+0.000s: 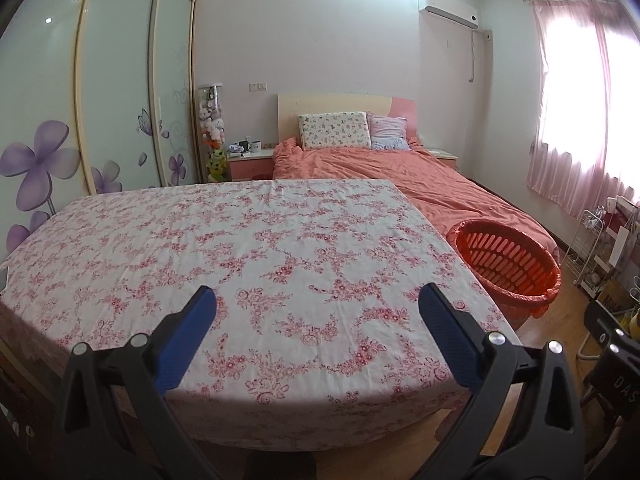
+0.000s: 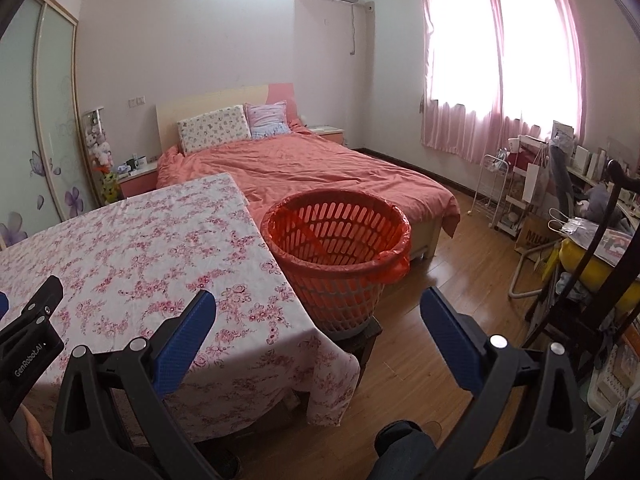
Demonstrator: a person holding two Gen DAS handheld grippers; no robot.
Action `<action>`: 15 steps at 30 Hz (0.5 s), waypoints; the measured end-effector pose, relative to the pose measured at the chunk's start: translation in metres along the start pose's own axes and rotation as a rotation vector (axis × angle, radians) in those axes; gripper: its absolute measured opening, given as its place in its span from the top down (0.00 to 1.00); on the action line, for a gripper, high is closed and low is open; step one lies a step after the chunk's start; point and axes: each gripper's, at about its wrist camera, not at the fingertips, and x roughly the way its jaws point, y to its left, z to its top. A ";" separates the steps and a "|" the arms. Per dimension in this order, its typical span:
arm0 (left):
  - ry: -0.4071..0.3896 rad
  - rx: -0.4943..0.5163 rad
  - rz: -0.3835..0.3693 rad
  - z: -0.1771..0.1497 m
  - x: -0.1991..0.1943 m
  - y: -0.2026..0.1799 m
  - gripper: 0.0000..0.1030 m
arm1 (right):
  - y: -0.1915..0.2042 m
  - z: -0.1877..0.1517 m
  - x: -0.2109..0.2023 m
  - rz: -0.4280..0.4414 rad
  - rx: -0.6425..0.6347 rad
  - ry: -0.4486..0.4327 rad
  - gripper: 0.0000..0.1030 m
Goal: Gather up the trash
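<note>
While hovering over the floral tablecloth (image 1: 248, 240), left gripper (image 1: 318, 300) spread wide, gripping nothing. Right gripper (image 2: 318, 304) likewise released, empty, past the table's corner. Red-lined trash basket (image 2: 338, 256) ahead between right fingers, standing on a dark stool (image 2: 366, 334) beside table; far right of left fingers.

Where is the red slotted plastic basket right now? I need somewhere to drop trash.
The red slotted plastic basket stands at the right edge of the floral-clothed table, in front of the foot of the orange bed.
</note>
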 end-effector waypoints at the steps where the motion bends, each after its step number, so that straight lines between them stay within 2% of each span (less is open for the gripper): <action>1: 0.000 0.000 0.000 0.000 0.000 0.000 0.04 | 0.000 0.000 0.000 -0.001 0.001 0.000 0.02; 8: -0.013 0.013 -0.008 0.003 -0.005 -0.006 0.04 | -0.001 0.000 0.000 -0.003 0.008 0.010 0.02; 15: -0.021 0.026 0.014 0.005 -0.006 -0.011 0.04 | -0.003 0.002 -0.002 -0.014 0.011 0.002 0.02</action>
